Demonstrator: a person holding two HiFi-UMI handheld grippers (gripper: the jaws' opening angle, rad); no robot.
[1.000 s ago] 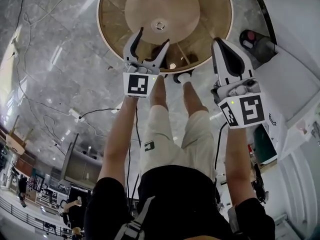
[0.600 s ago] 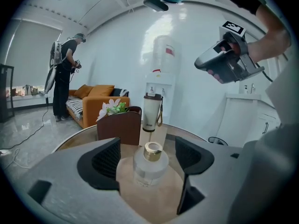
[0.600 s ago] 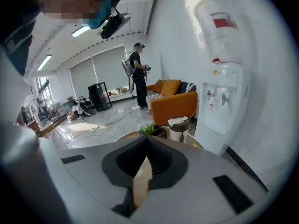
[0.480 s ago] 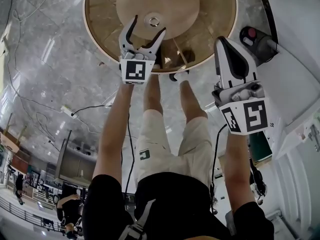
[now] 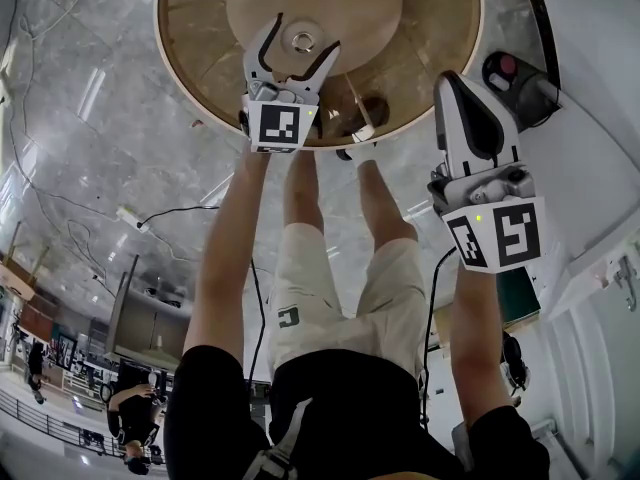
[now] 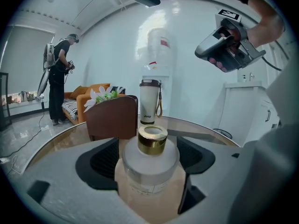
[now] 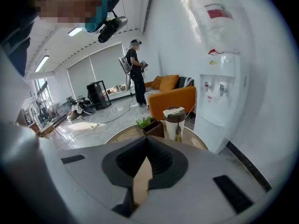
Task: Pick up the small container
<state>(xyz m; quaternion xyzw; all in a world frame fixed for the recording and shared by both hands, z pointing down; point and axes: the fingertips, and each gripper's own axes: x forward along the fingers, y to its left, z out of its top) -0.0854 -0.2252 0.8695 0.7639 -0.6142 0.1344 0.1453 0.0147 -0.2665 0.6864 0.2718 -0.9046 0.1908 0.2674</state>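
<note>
The small container [image 5: 302,40] is a frosted glass bottle with a gold cap [image 6: 152,138], standing on the round wooden table [image 5: 425,28]. My left gripper [image 5: 305,34] is open and its jaws have just been opening wider. The bottle [image 6: 148,167] stands between them, and the pads [image 6: 100,158] keep off its sides. My right gripper [image 5: 452,81] hovers at the table's right edge, shut with nothing in it. In the right gripper view its jaws meet at the tip [image 7: 147,143]. It also shows high at the right of the left gripper view [image 6: 226,48].
A white tumbler with a brown lid [image 6: 149,101] and a brown box of flowers [image 6: 112,118] stand behind the bottle on the table. A water dispenser [image 7: 219,87] is against the wall. Another person [image 6: 58,78] stands by an orange sofa [image 7: 170,94].
My left gripper has moved forward over the table and down, so its jaws now flank the bottle, and they stand wider. The right gripper has sunk a little.
</note>
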